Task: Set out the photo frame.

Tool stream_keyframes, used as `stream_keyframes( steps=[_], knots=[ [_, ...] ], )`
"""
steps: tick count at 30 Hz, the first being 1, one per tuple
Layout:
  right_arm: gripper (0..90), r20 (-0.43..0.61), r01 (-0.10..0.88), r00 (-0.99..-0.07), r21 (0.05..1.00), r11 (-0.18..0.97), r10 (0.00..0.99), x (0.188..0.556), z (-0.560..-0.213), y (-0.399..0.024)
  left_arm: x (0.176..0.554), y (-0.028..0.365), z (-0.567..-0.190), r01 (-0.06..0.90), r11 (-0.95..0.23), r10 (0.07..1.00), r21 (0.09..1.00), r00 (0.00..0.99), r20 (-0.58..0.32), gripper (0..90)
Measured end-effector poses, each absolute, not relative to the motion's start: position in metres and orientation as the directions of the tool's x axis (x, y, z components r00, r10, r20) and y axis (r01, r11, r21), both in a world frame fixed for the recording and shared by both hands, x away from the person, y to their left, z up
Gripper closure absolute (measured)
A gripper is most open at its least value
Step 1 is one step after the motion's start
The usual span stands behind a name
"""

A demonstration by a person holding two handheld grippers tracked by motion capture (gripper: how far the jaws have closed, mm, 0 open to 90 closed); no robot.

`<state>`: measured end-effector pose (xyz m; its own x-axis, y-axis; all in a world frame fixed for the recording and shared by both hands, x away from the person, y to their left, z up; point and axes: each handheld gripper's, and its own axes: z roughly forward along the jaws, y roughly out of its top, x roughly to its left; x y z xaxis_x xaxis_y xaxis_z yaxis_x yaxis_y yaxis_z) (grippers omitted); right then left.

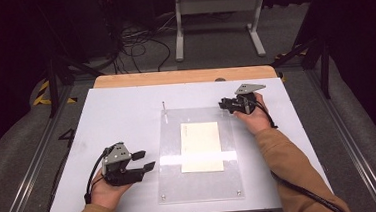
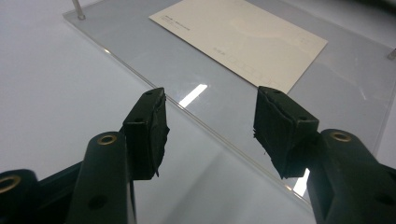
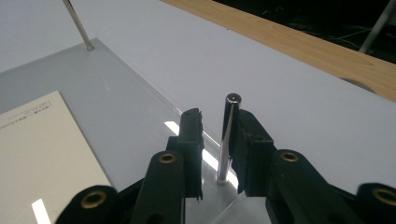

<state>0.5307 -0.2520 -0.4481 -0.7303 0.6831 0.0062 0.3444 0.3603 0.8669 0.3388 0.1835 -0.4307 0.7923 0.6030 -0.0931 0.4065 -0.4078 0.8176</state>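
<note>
In the high view, a white rectangular worktop (image 1: 126, 115) with a bare wooden strip (image 1: 184, 76) along its far edge is seen, and a clear acrylic plate (image 1: 200, 185) lies flat on it near the middle. A cream rectangular card (image 1: 201, 146) is laid on the plate. A thin upright metal pin (image 1: 164, 106) stands at the plate's far left corner. The left tool (image 1: 146, 159) is held just beside the plate's left edge, its jaws set apart and pointing toward the plate. The right tool (image 1: 223, 104) is held at the plate's far right corner, a grey three-cornered plate (image 1: 248, 88) on top of it. In the left gripper view, the left tool (image 2: 210, 123) is shown with its jaws wide apart above the plate's edge (image 2: 196, 119), nothing between them; the card (image 2: 243, 37) lies beyond on the plate. In the right gripper view, the right tool (image 3: 219, 135) is shown with its jaws nearly together around a second upright metal pin (image 3: 227, 140), which stands at the plate's corner; whether the pin is touched on both sides cannot be told. The first pin (image 3: 78, 25) and the card (image 3: 42, 149) are seen to the left.
</note>
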Motion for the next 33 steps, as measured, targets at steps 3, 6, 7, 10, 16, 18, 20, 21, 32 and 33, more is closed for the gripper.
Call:
stream_keyframes(
  steps=[3,6,7,10,16,18,20,21,32,33],
  knots=[
    [79.3,0.011,0.357,-0.723,0.862,0.359,0.691,0.533,-0.448,-0.251,0.339,0.184,-0.431,0.406,-0.406,0.603,0.819,0.792,-0.094,44.5],
    [83.2,0.031,0.374,-0.714,0.861,0.344,0.699,0.535,-0.448,-0.254,0.339,0.184,-0.431,0.406,-0.406,0.604,0.819,0.792,-0.093,44.5],
    [83.8,0.031,0.376,-0.713,0.859,0.346,0.700,0.535,-0.448,-0.254,0.339,0.184,-0.431,0.404,-0.405,0.602,0.820,0.793,-0.094,44.5],
    [84.3,0.016,0.377,-0.702,0.857,0.353,0.712,0.533,-0.447,-0.251,0.339,0.183,-0.431,0.401,-0.415,0.596,0.817,0.798,-0.090,44.5],
    [84.9,0.044,0.414,-0.670,0.851,0.323,0.741,0.533,-0.446,-0.249,0.340,0.182,-0.432,0.397,-0.421,0.595,0.816,0.799,-0.082,44.8],
    [84.9,0.064,0.437,-0.659,0.844,0.311,0.750,0.534,-0.446,-0.249,0.340,0.182,-0.432,0.397,-0.421,0.592,0.815,0.801,-0.085,44.9],
    [85.0,0.069,0.459,-0.643,0.832,0.311,0.763,0.534,-0.444,-0.247,0.340,0.182,-0.432,0.397,-0.421,0.589,0.816,0.804,-0.087,45.0],
    [85.0,0.075,0.476,-0.628,0.824,0.306,0.774,0.534,-0.442,-0.245,0.340,0.182,-0.432,0.397,-0.422,0.590,0.815,0.803,-0.086,45.0],
    [84.9,0.127,0.527,-0.554,0.819,0.228,0.822,0.533,-0.445,-0.241,0.341,0.179,-0.432,0.402,-0.421,0.589,0.813,0.803,-0.092,45.3],
    [84.9,0.130,0.531,-0.548,0.817,0.224,0.826,0.534,-0.445,-0.241,0.341,0.179,-0.432,0.401,-0.426,0.588,0.811,0.804,-0.089,45.3]
  ],
)
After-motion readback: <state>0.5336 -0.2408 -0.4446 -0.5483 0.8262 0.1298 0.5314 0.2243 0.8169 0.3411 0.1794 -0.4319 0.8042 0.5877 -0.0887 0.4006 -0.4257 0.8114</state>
